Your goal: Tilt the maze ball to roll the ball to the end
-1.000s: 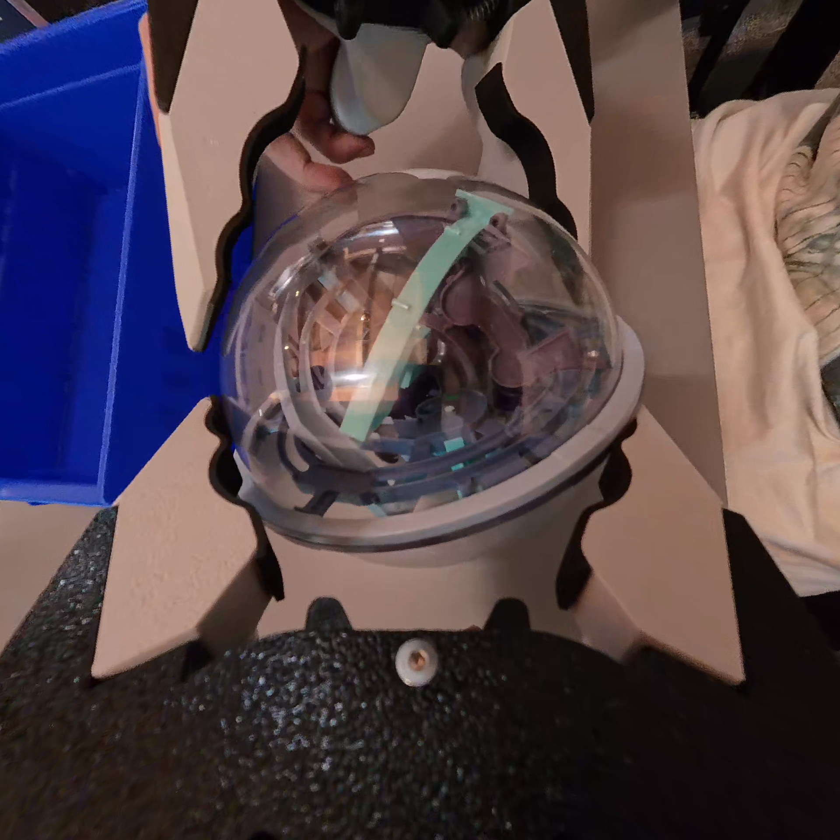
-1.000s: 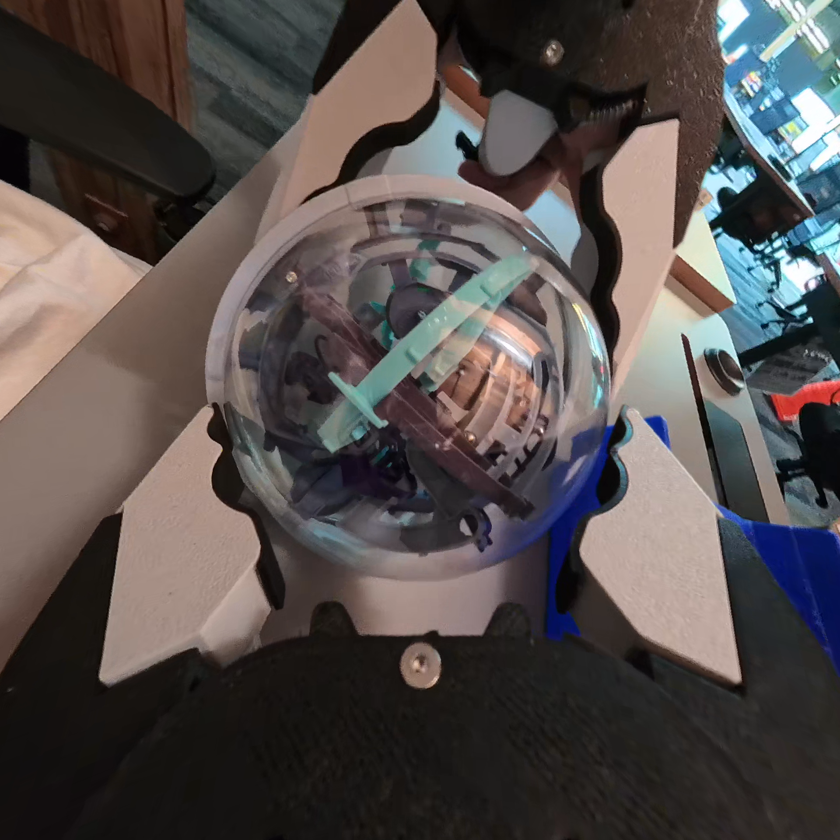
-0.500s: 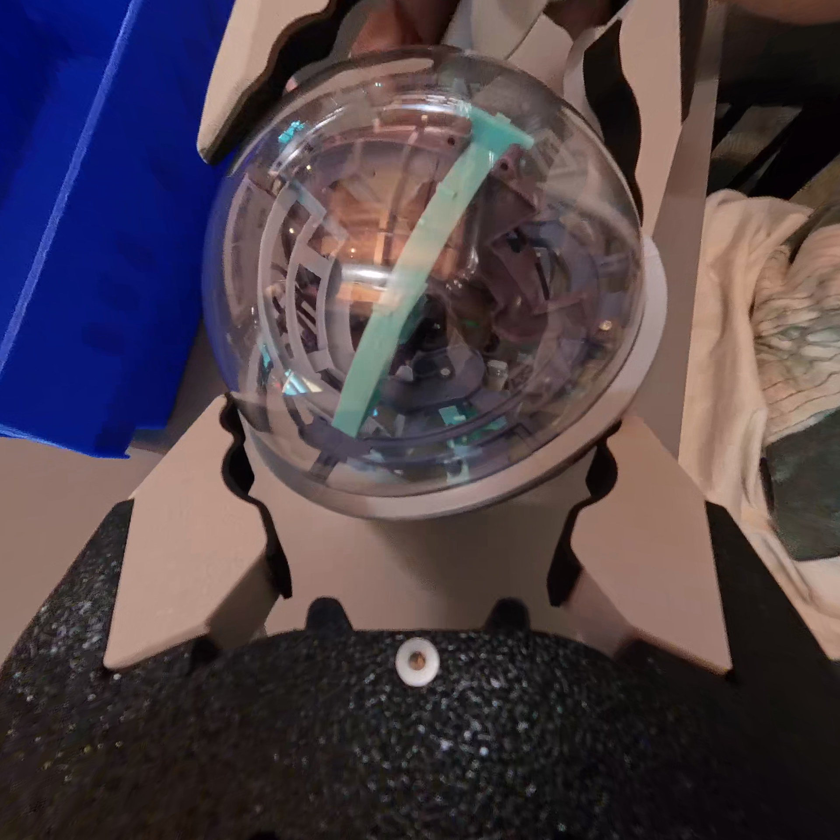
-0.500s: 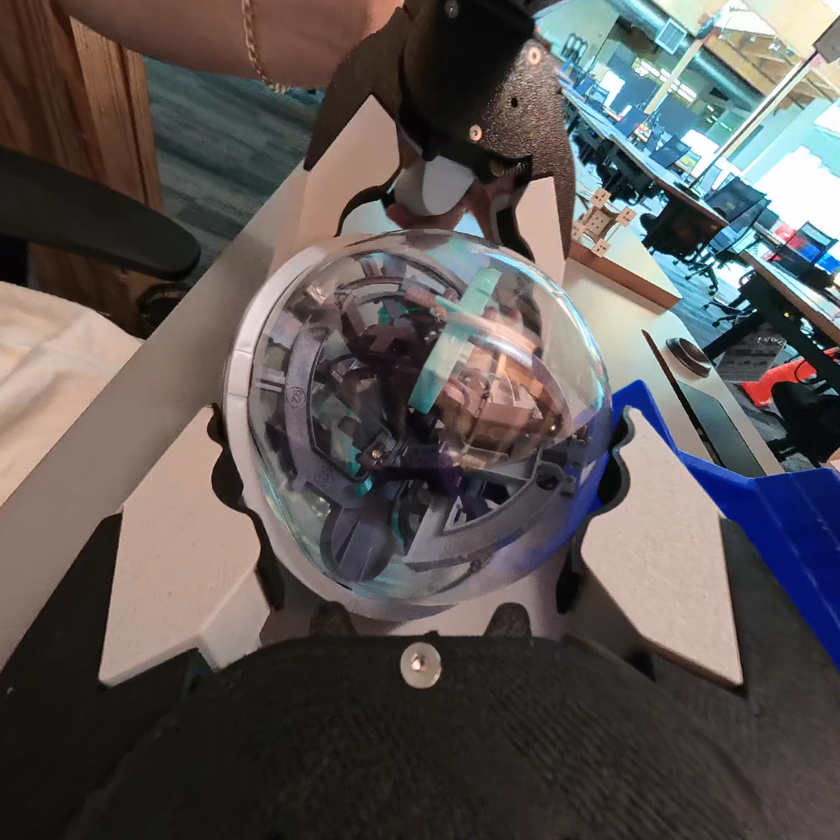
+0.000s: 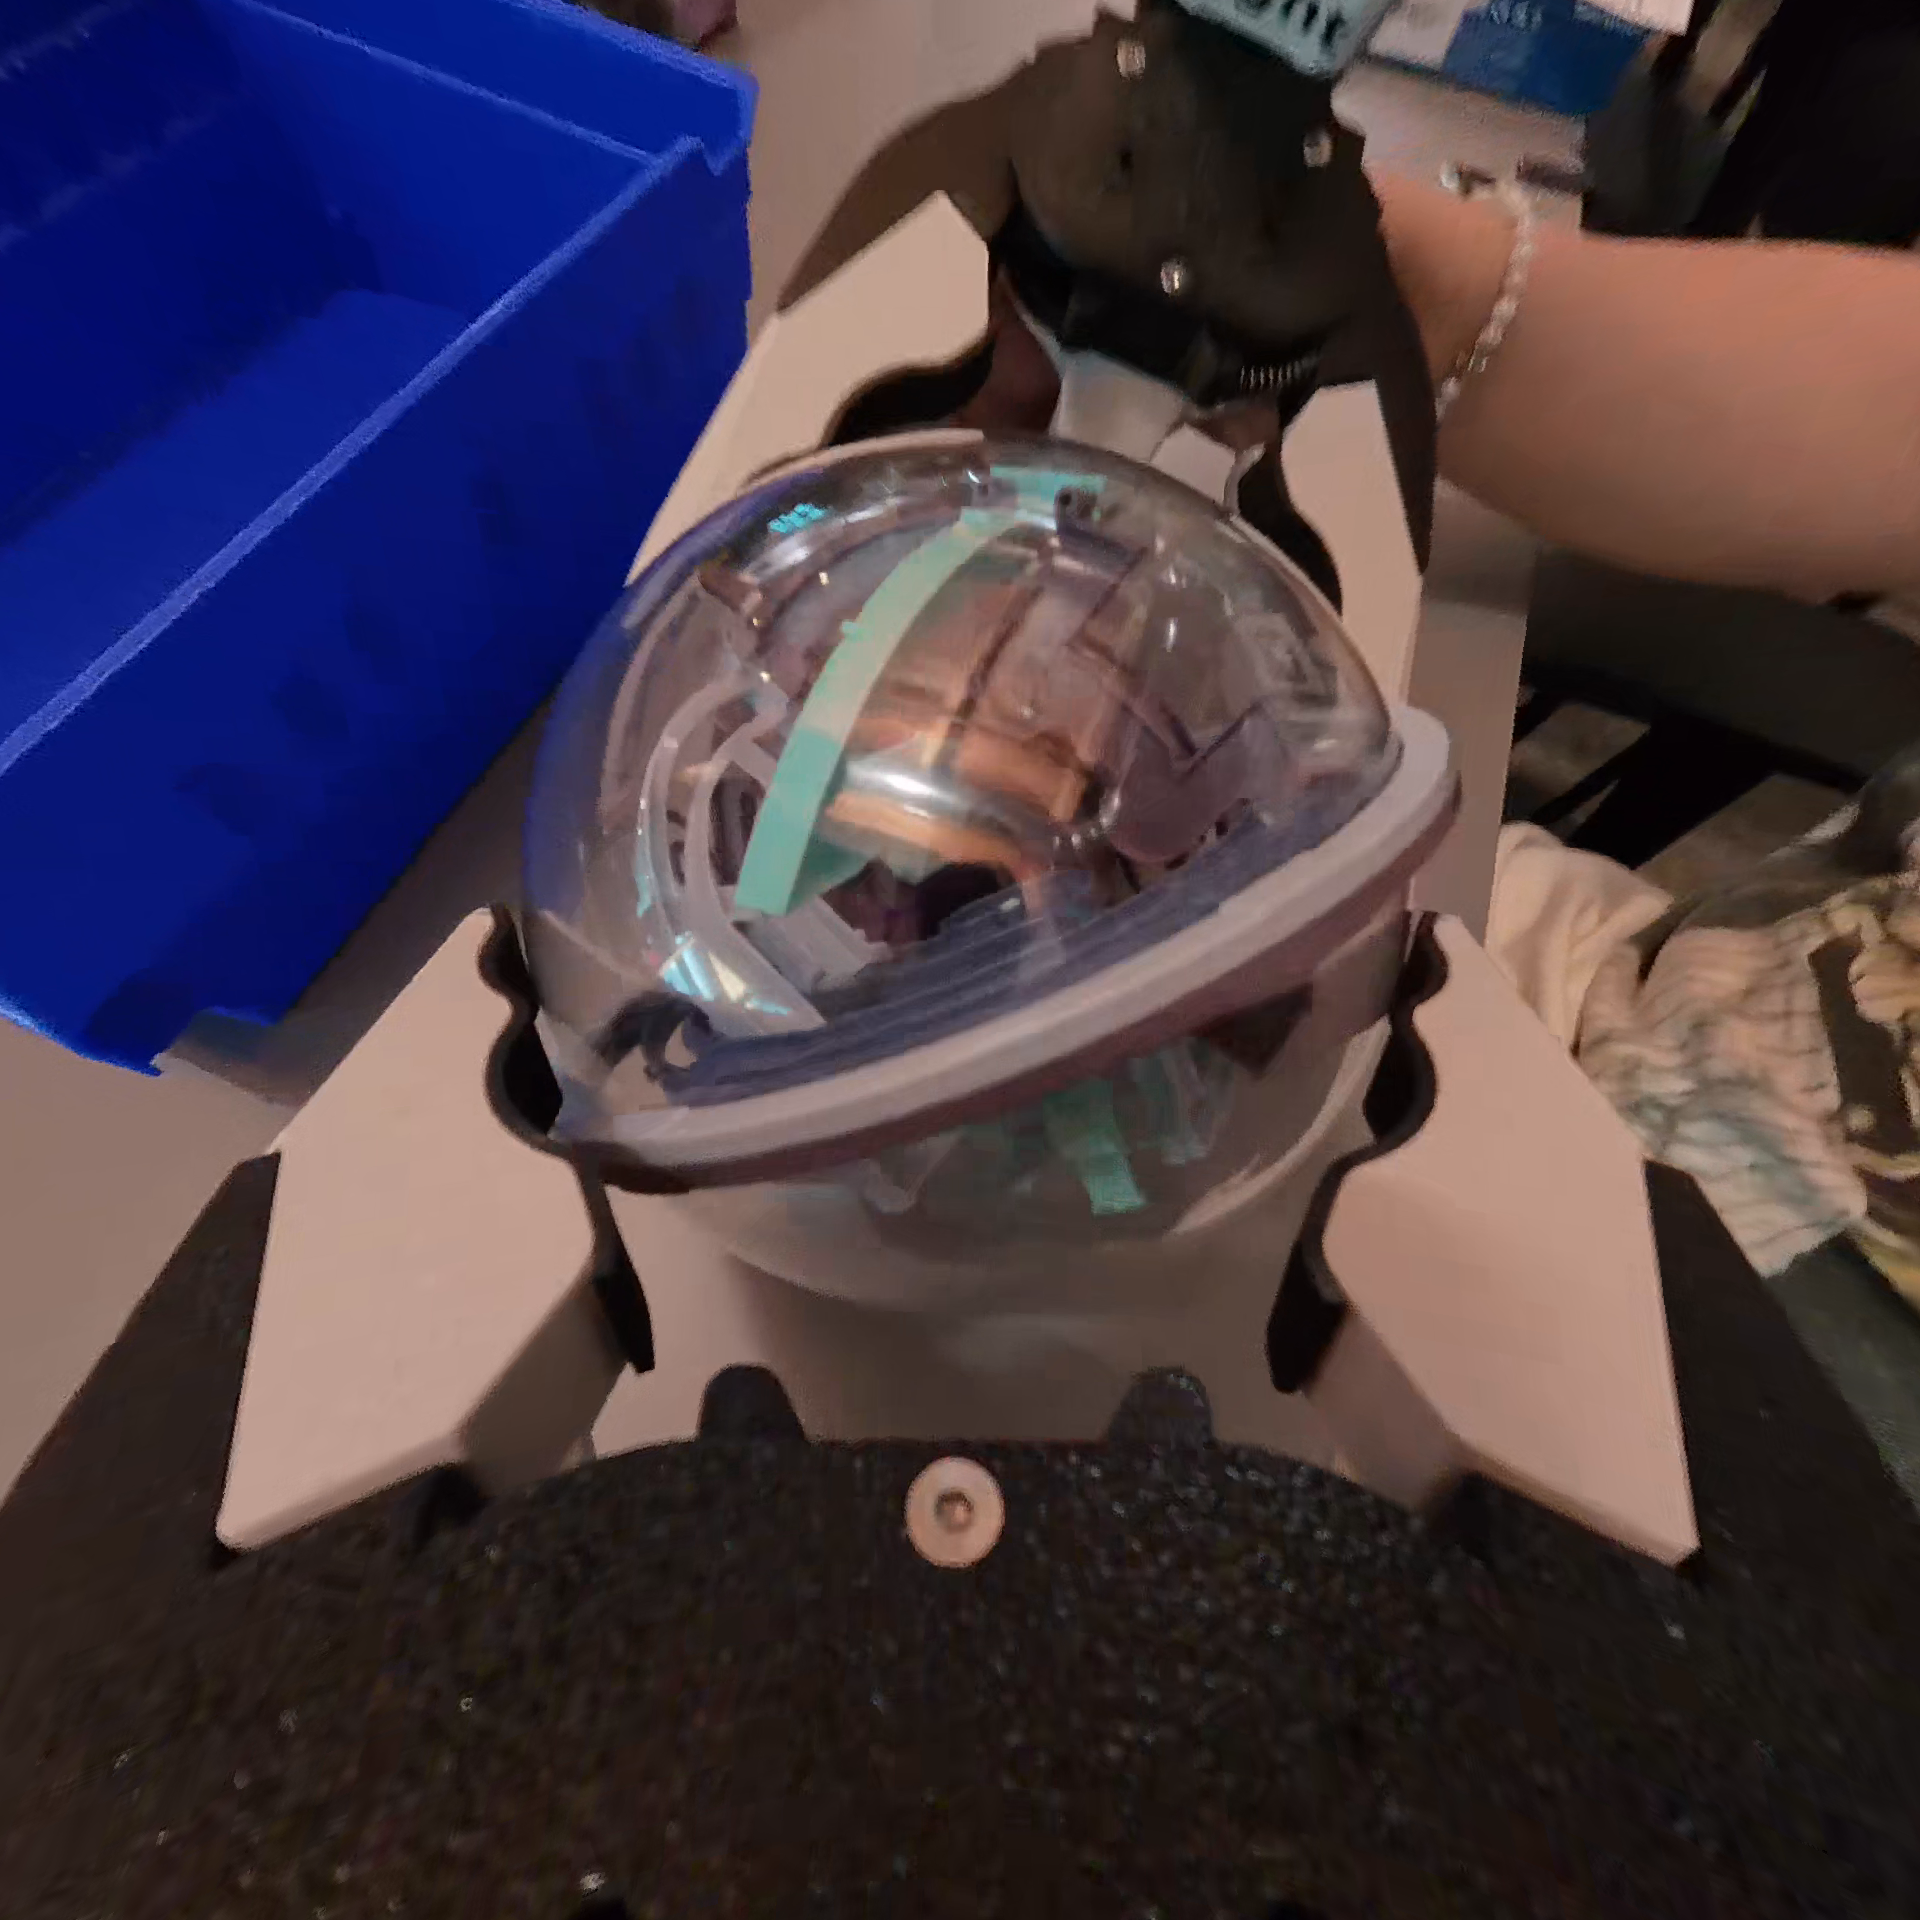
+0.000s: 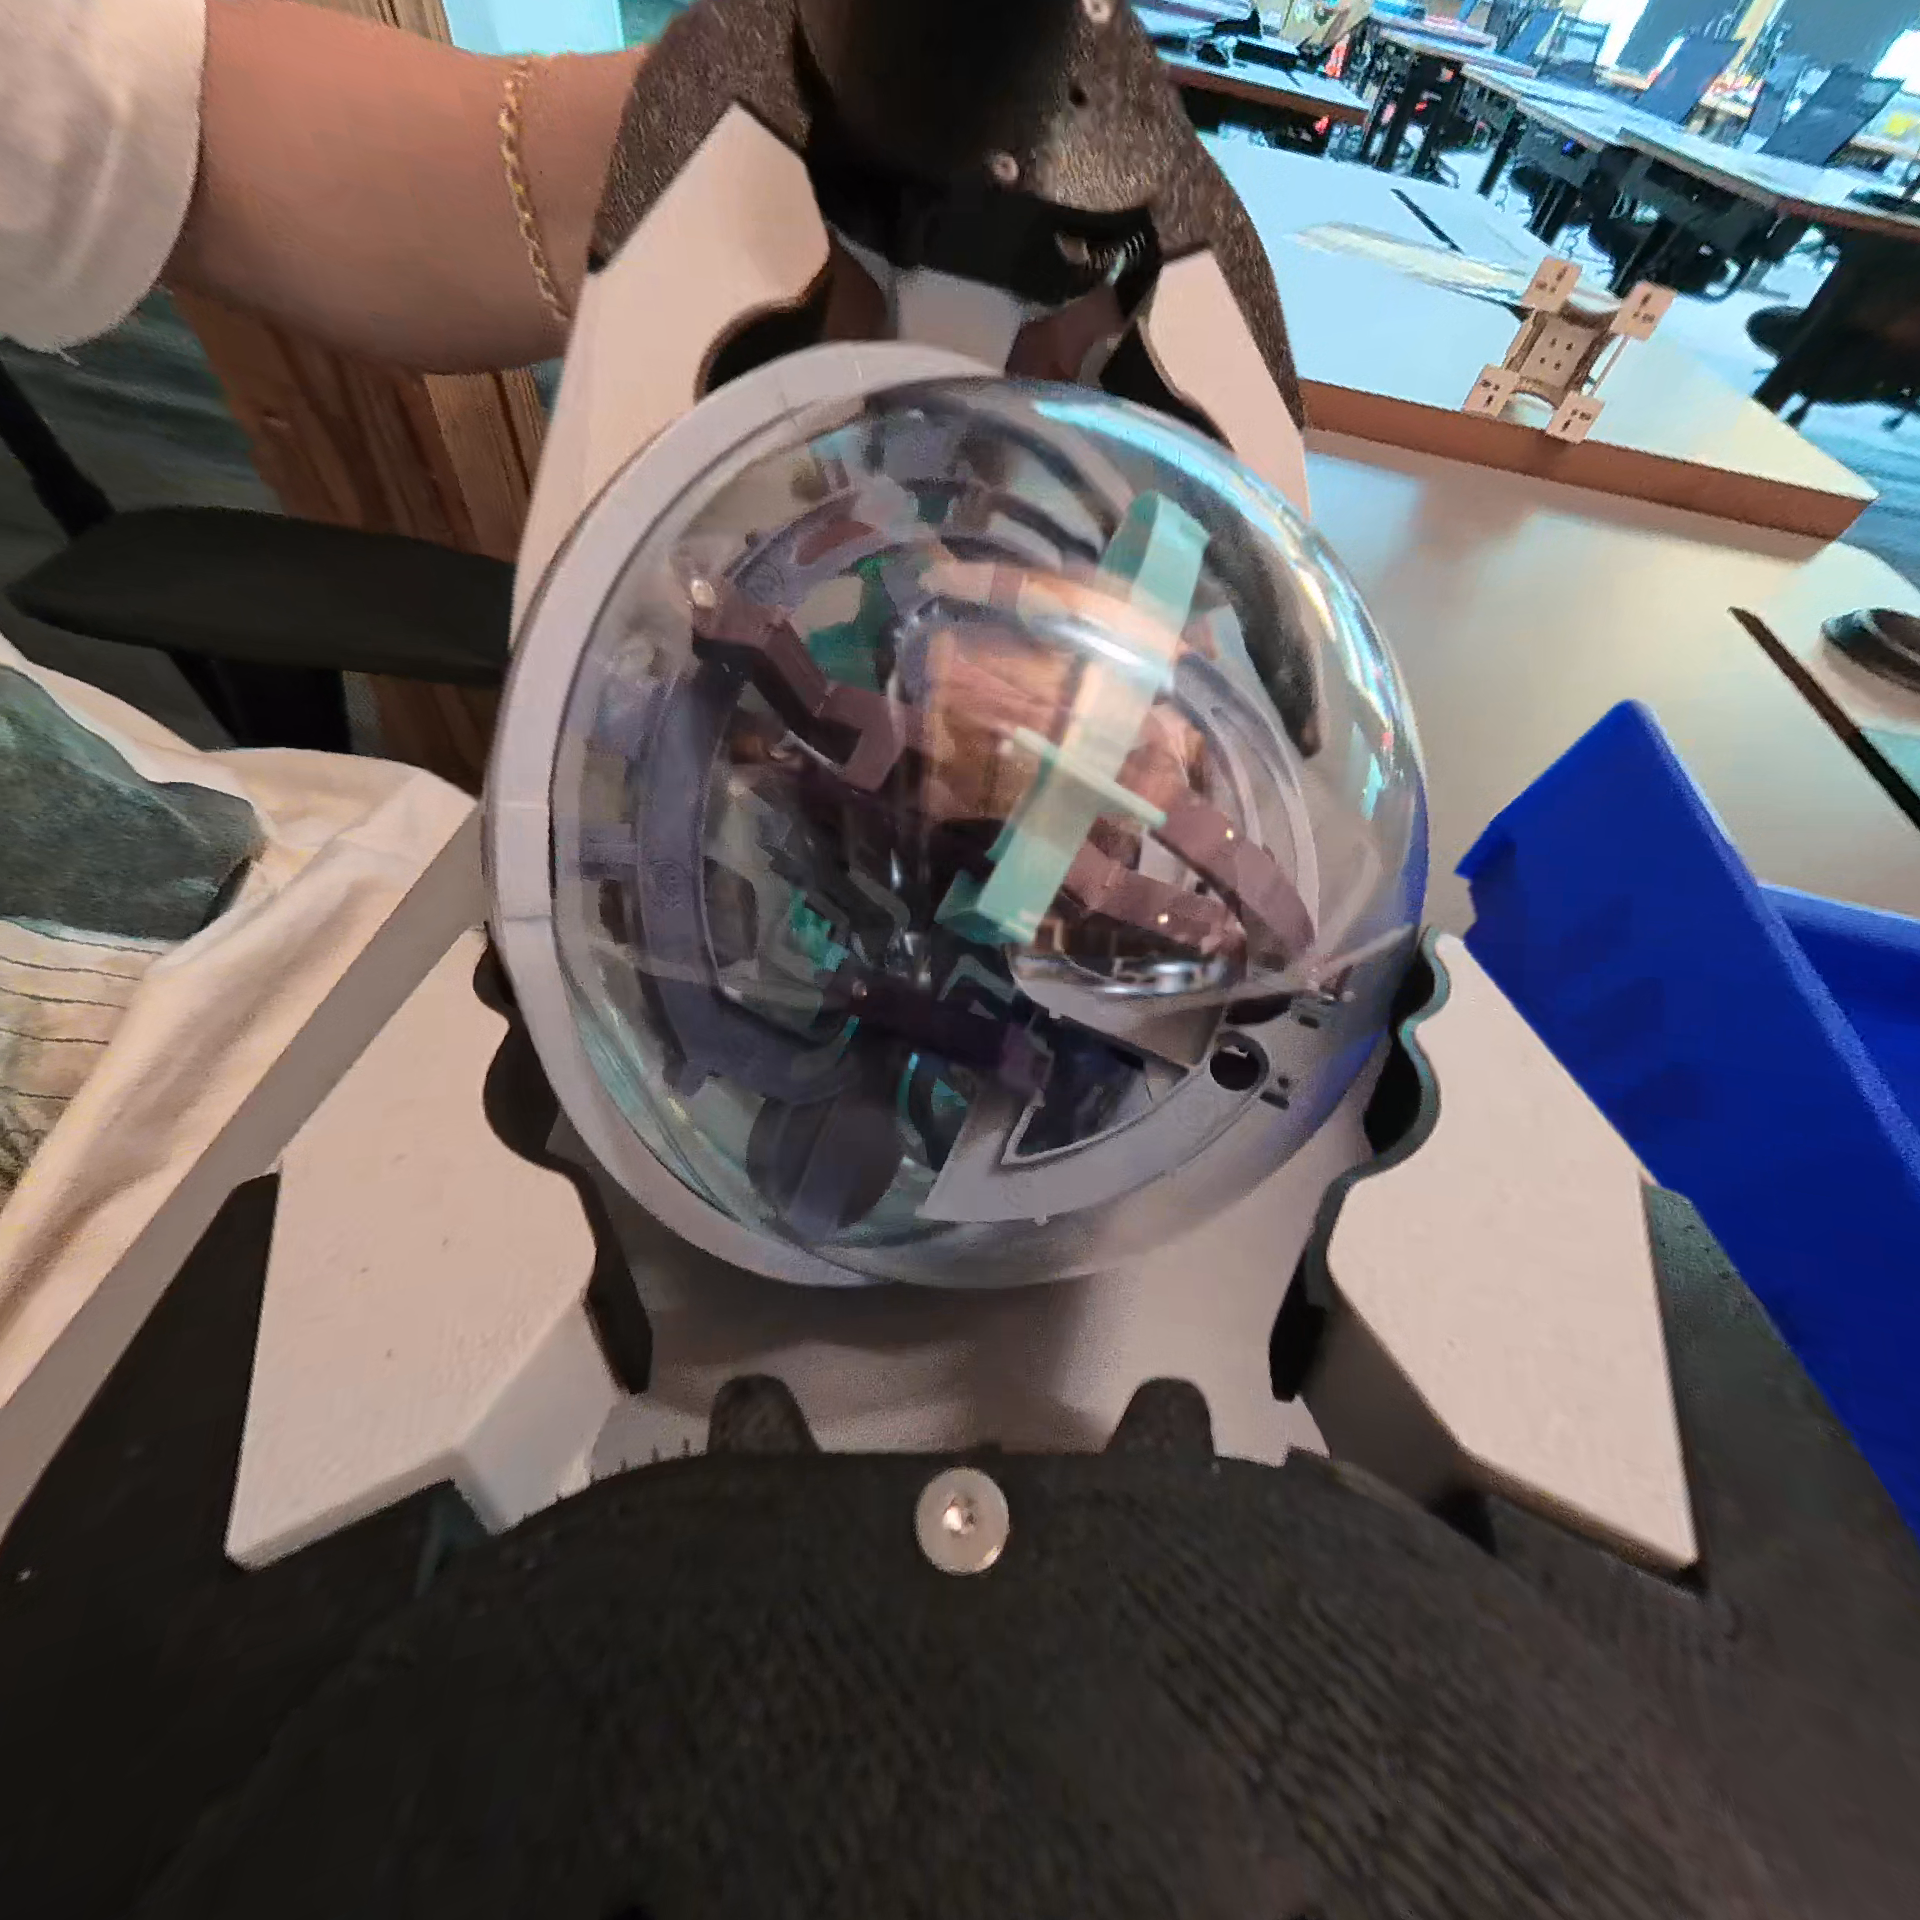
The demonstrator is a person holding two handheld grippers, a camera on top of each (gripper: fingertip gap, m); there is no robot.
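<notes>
A clear maze ball (image 5: 966,831) sits clamped between the left gripper (image 5: 961,1029) and the right gripper (image 6: 956,1039), each closed against it from opposite sides. Only the left view shows a blue bin's interior (image 5: 312,468); only the right view shows distant office desks (image 6: 1558,156).

The maze ball (image 5: 966,831) — a clear sphere with a pale equatorial band and teal, purple and grey tracks inside — is seen held tilted, its band slanting.
</notes>
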